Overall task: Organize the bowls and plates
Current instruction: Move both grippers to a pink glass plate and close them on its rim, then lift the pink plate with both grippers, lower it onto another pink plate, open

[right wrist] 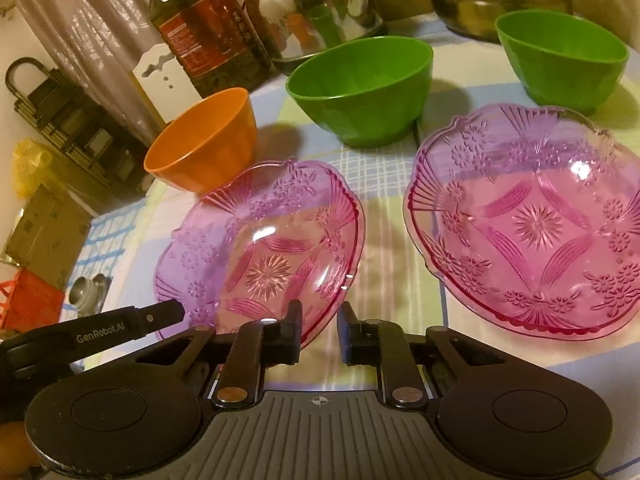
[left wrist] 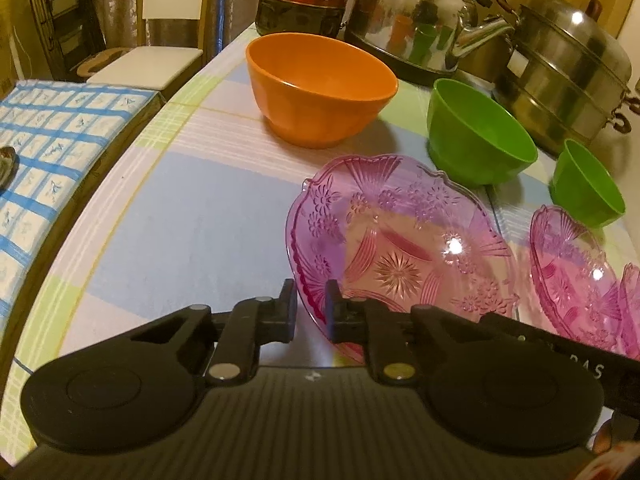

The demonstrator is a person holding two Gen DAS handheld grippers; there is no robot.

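A pink plate is seen toward the near edge of the table, gripped from both sides. The left tool is clamped on its near left rim, and the right tool is closed on its near right rim. A second plate is set just beside it, to its right. An orange bowl and two green bowls are ranged behind, toward the far edge.

Clear, glossy pink plastic with a pressed pattern is seen in the plates. Smooth matt plastic forms the orange bowl and green bowls. The kettle is polished metal; the tablecloth is woven cloth.
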